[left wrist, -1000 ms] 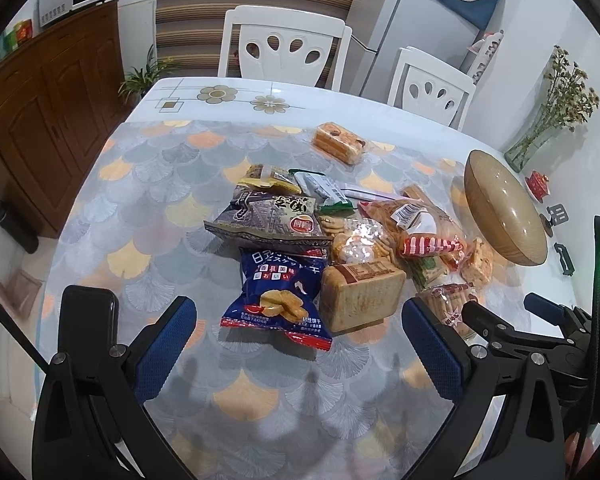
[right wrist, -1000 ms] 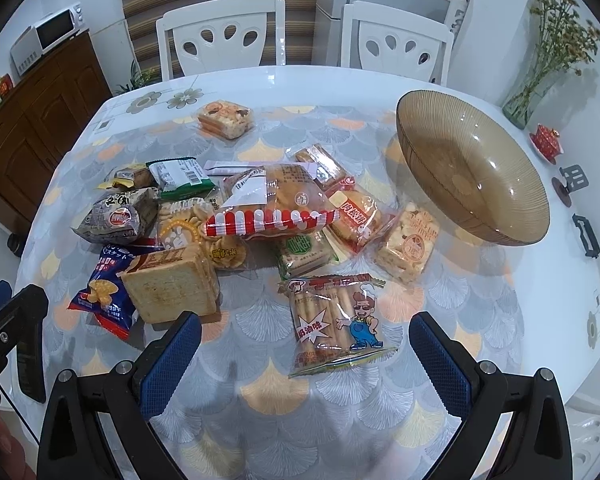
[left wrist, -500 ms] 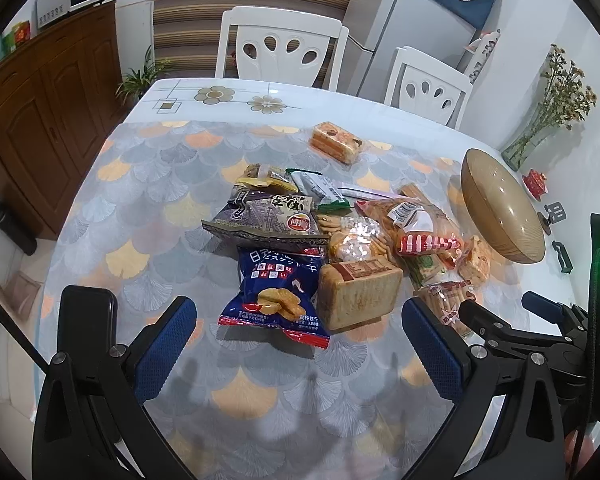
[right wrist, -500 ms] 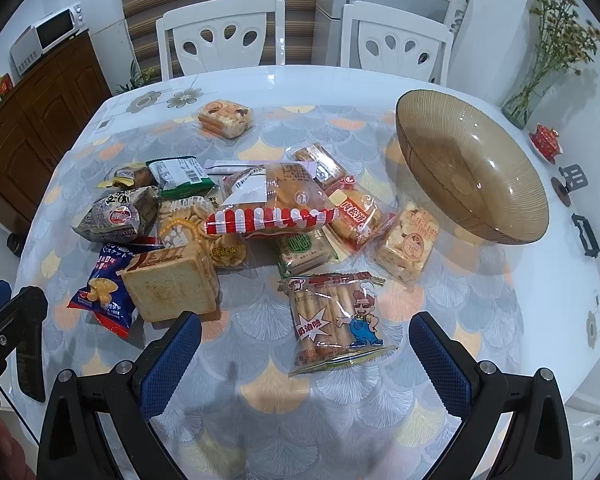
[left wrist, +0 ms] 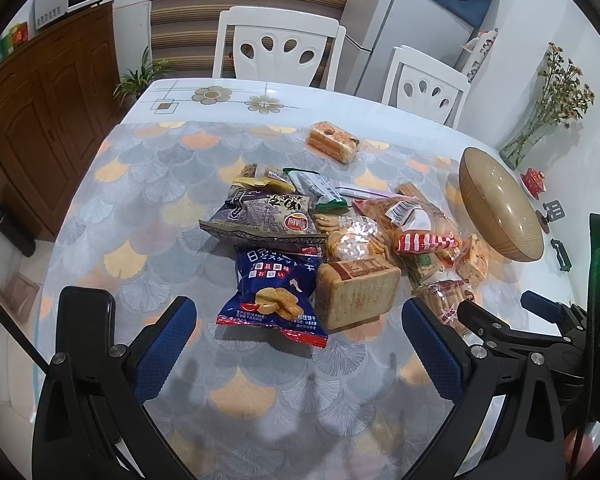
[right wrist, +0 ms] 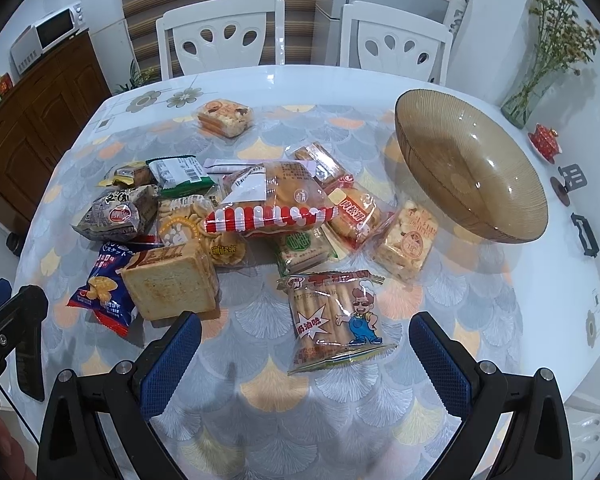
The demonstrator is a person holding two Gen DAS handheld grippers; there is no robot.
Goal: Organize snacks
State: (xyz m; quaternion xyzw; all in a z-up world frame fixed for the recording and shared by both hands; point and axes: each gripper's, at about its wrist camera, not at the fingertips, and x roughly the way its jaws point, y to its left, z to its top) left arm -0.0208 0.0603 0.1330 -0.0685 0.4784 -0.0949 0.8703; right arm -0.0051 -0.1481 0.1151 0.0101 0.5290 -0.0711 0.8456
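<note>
A pile of snack packets lies mid-table. My left gripper is open and empty, just short of a blue cracker bag and a wrapped toast block. My right gripper is open and empty, with a breadstick packet between its fingers' line and slightly ahead. A brown ribbed glass bowl stands empty at the right; it also shows in the left wrist view. A red-striped bread bag tops the pile. A single cake packet lies apart at the far side.
Two white chairs stand behind the table. A vase of dried flowers and a small red pot stand at the far right edge. A wooden cabinet is at the left. The right gripper shows in the left wrist view.
Both grippers have barely moved; the left view has shifted slightly, the pile sitting a touch lower and closer. Nothing was taken hold of.
</note>
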